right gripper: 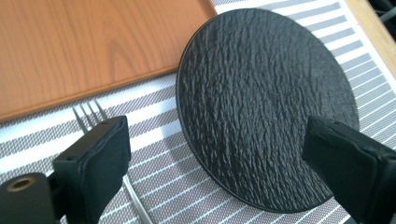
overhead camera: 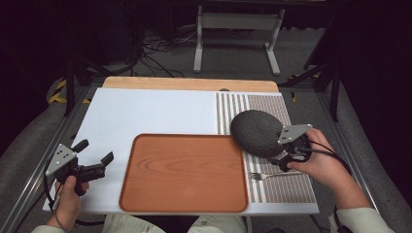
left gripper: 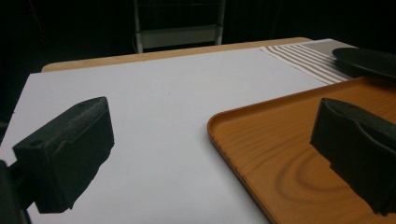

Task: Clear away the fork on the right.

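Right hand-held gripper [right gripper: 224, 154] stands with its jaws spread wide over the near part of the black plate [right gripper: 266, 102], gripping nothing yet. That plate lies on the striped placemat [overhead camera: 286, 187], just beside the wooden tray [overhead camera: 184, 172], with a fork [right gripper: 93, 116] close to the left jaw. To take it well, I would slide one jaw under the rim and pinch the edge — clear of the fork. Left hand-held gripper [overhead camera: 94, 155] hovers open over the white counter [overhead camera: 145, 111], well apart from the plate.
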Motion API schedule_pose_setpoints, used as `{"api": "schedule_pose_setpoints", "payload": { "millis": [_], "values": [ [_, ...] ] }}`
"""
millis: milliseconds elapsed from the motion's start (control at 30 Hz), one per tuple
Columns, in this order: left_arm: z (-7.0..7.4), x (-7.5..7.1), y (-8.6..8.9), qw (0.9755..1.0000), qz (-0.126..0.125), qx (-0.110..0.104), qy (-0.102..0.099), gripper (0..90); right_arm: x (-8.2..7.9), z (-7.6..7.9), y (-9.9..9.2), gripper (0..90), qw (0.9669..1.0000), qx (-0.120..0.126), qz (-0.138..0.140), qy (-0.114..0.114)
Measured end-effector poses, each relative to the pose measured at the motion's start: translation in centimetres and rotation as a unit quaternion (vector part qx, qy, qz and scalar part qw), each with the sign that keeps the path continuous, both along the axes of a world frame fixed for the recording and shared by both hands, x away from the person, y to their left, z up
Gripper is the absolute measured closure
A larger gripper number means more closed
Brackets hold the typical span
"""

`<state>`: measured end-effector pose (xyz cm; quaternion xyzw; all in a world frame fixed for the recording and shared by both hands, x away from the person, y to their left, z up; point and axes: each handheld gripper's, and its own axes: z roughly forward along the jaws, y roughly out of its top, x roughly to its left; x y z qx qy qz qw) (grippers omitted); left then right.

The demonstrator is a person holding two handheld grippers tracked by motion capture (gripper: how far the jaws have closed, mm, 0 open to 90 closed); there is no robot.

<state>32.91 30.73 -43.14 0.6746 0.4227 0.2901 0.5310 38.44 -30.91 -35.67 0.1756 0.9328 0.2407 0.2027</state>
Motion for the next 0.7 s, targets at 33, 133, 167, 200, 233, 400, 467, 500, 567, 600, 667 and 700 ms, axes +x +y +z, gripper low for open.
{"api": "schedule_pose_setpoints", "payload": {
  "millis": [33, 133, 167, 200, 233, 400, 467, 500, 567, 600, 667, 700],
  "values": [
    [0.0, 0.0, 0.0, 1.0000, 0.000, 0.000, 0.000, 0.2, 0.0, 0.0, 0.1, 8.8, 1.0000, -0.005, 0.002, 0.001],
    [0.0, 0.0, 0.0, 1.0000, 0.000, 0.000, 0.000, 0.2, 0.2, 0.1, 0.4, 9.2, 0.9996, -0.022, 0.010, 0.013],
    [0.0, 0.0, 0.0, 1.0000, 0.000, 0.000, 0.000, 0.2, 0.2, 0.1, 0.4, 9.2, 0.9996, -0.022, 0.010, 0.013],
    [0.0, 0.0, 0.0, 1.0000, 0.000, 0.000, 0.000, 0.2, 0.2, 0.1, 0.4, 9.2, 0.9994, -0.028, 0.011, 0.015],
    [0.0, 0.0, 0.0, 1.0000, -0.001, 0.000, 0.000, 0.2, 0.3, 0.1, 0.5, 9.3, 0.9991, -0.035, 0.013, 0.020],
    [0.0, 0.0, 0.0, 1.0000, 0.000, 0.000, 0.001, 0.2, 0.4, -0.1, 0.9, 9.9, 0.9971, -0.058, 0.027, 0.041],
    [0.0, 0.0, 0.0, 1.0000, 0.000, 0.000, 0.001, 0.2, 0.4, -0.1, 1.0, 10.0, 0.9961, -0.067, 0.030, 0.048],
    [0.0, 0.0, 0.0, 1.0000, 0.000, 0.000, 0.001, 0.2, 0.4, -0.2, 1.1, 10.2, 0.9954, -0.072, 0.033, 0.053],
    [0.0, 0.0, 0.0, 1.0000, 0.000, 0.000, 0.000, 0.2, 0.5, -0.2, 1.2, 10.3, 0.9945, -0.079, 0.036, 0.059],
    [0.0, 0.0, 0.0, 1.0000, 0.000, 0.000, 0.001, 0.2, 0.5, -0.3, 1.2, 10.7, 0.9940, -0.082, 0.036, 0.063],
    [0.0, 0.0, 0.0, 1.0000, 0.000, 0.000, 0.001, 0.2, 0.5, -0.4, 1.3, 12.0, 0.9927, -0.091, 0.038, 0.070],
    [0.0, 0.0, 0.0, 1.0000, 0.000, 0.000, 0.001, 0.2, 0.5, -0.5, 1.4, 12.5, 0.9919, -0.095, 0.036, 0.077]
  ]
}}
